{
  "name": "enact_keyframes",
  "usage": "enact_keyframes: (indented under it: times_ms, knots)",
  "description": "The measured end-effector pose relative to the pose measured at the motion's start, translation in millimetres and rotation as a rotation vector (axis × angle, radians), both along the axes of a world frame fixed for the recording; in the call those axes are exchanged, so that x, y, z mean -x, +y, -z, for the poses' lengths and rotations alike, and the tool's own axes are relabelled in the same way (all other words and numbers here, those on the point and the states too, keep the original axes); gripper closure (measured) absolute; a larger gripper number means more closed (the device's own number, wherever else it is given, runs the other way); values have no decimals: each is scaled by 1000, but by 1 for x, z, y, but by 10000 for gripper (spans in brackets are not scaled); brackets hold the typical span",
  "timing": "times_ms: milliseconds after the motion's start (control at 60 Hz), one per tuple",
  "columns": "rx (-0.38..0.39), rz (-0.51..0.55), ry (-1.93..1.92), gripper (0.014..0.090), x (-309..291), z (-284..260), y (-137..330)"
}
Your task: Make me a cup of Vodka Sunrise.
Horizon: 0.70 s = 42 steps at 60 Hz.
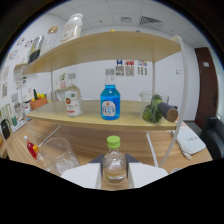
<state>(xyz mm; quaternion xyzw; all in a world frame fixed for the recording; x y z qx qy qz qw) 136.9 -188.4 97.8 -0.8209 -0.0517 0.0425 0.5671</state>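
Right now my gripper (115,176) is clamped on a small clear bottle with a green cap (114,162), whose base is cut off from sight below the fingers. Beyond it on the shelf (90,119) stand a blue bottle (110,101) and a white-labelled bottle (73,100), their label writing too blurred to read; a clear glass (56,155) stands on the surface beside my gripper.

The gripper (114,176) points level toward the shelf, its two pale fingers (82,176) spread to either side of a small bottle (114,165). Whether the fingers press on the bottle cannot be told.
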Motion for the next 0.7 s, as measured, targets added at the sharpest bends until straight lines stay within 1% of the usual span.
enact_keyframes:
  times_ms: [133,350,433,533,700]
  knots:
    - [63,32,32,696,-10,33,3]
    - [134,83,42,694,-20,64,-2]
    - [128,93,40,689,-22,63,-1]
    - [170,105,30,687,-24,70,-5]
    - [177,96,22,662,-22,72,-11]
